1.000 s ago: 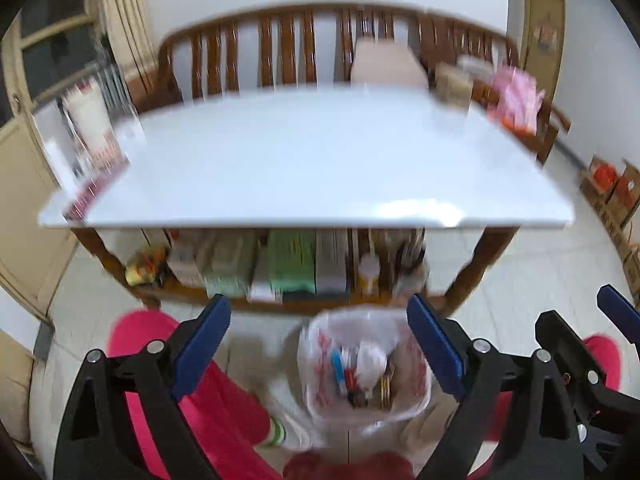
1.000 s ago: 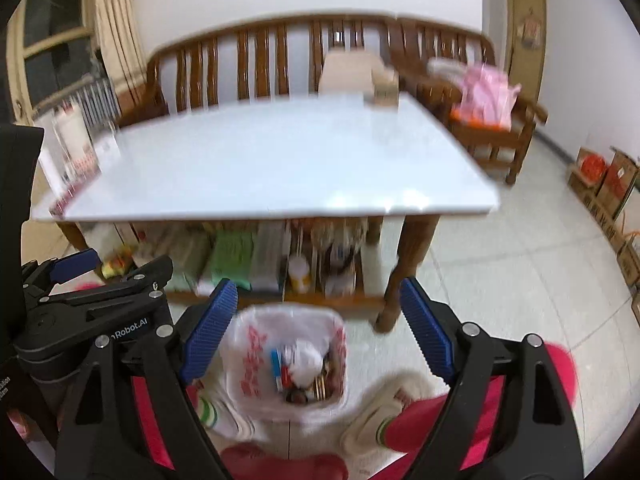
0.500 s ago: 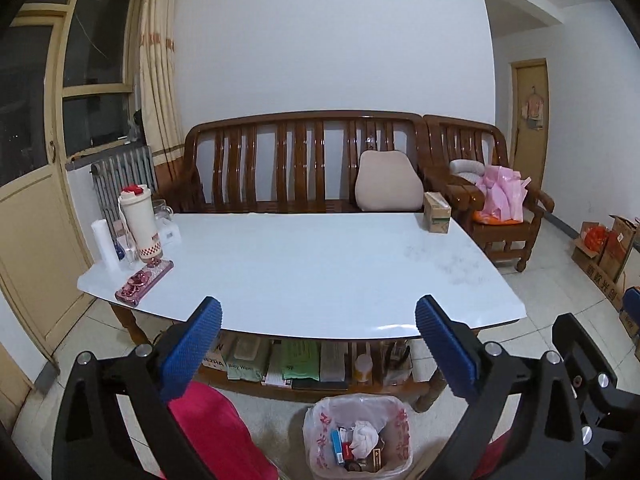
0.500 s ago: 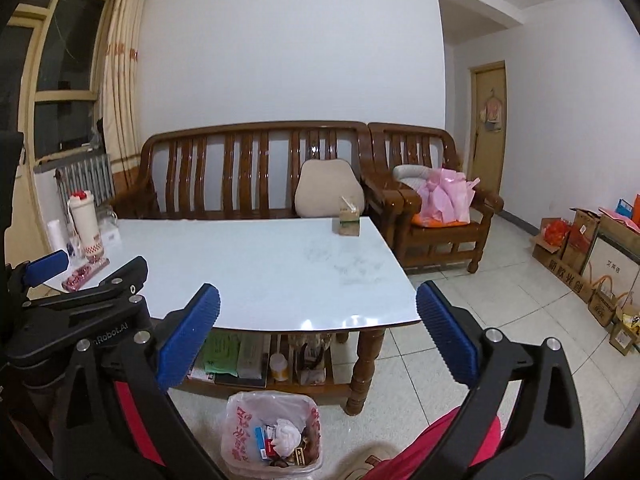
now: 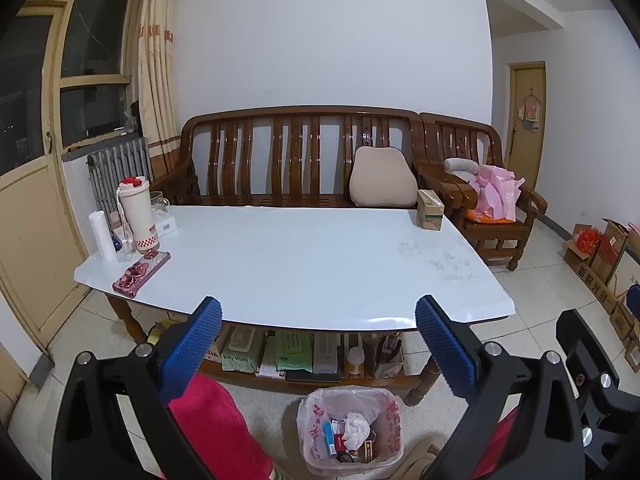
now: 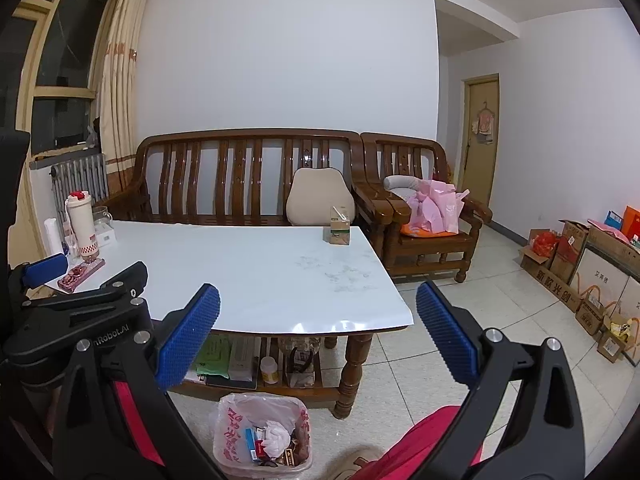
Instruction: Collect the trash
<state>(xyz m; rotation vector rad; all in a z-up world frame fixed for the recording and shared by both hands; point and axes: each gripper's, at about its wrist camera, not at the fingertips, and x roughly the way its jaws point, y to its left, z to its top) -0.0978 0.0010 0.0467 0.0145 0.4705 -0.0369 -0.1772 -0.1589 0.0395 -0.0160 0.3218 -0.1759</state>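
A trash bin (image 5: 386,400) lined with a white bag with red print stands on the floor in front of the table, holding crumpled tissue and small packets; it also shows in the right wrist view (image 6: 236,412). A small carton with a straw (image 5: 430,210) stands at the far right of the white table (image 5: 304,256), and shows in the right wrist view too (image 6: 340,230). My left gripper (image 5: 318,322) is open and empty, raised before the table's near edge. My right gripper (image 6: 318,314) is open and empty beside it.
A white bottle with a red lid (image 5: 136,210), a paper roll, a jar and a pink tray (image 5: 142,272) crowd the table's left end. Wooden bench (image 5: 300,152) and armchair (image 5: 480,184) stand behind. Cardboard boxes (image 6: 592,280) line the right wall. Shelf items sit under the table.
Both grippers have risen and tilted up from looking down at the bin to looking level across the table. The jaws stayed open.
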